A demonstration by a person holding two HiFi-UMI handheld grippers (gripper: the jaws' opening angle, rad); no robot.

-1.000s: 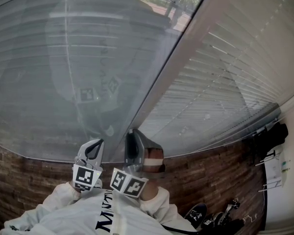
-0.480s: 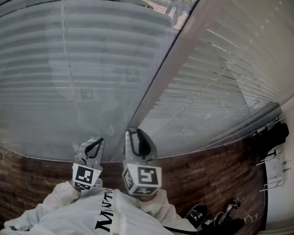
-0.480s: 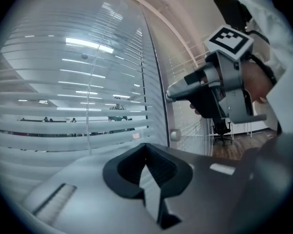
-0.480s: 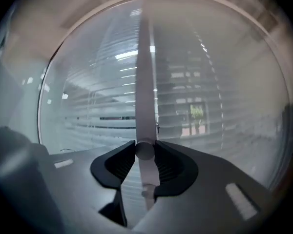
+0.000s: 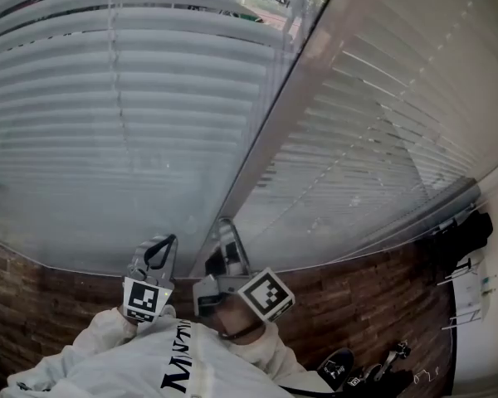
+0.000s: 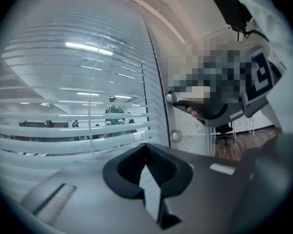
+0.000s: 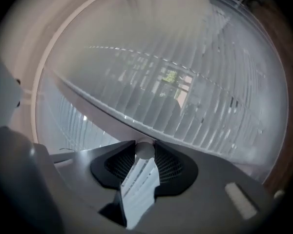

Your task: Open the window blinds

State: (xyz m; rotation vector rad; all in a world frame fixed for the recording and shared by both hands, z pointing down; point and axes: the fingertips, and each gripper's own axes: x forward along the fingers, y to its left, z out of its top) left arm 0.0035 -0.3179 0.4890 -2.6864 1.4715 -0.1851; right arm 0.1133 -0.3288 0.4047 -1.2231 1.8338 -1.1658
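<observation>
Two glazed panes met at a pale frame post (image 5: 275, 127), each pane carrying horizontal window blinds: the left blinds (image 5: 108, 123) and the right blinds (image 5: 382, 131), both lowered over the full height of the glass. In the left gripper view the slats of the left blinds stood tilted apart, with lit ceiling panels visible through the gaps. The right hand-held gripper (image 5: 224, 226) pointed level at the foot of the frame post, its marker cube (image 5: 267, 295) turned to the right; its jaws pinched a small round knob (image 7: 145, 150), which sat between the dark pads at their tips. The left hand-held gripper (image 5: 163, 243) was held just beside it, before the left pane, with its jaws pressed together at the tips and nothing between them. White sleeves (image 5: 108, 338) lay below both grippers, above a brown wood-patterned floor (image 5: 357, 284).
</observation>
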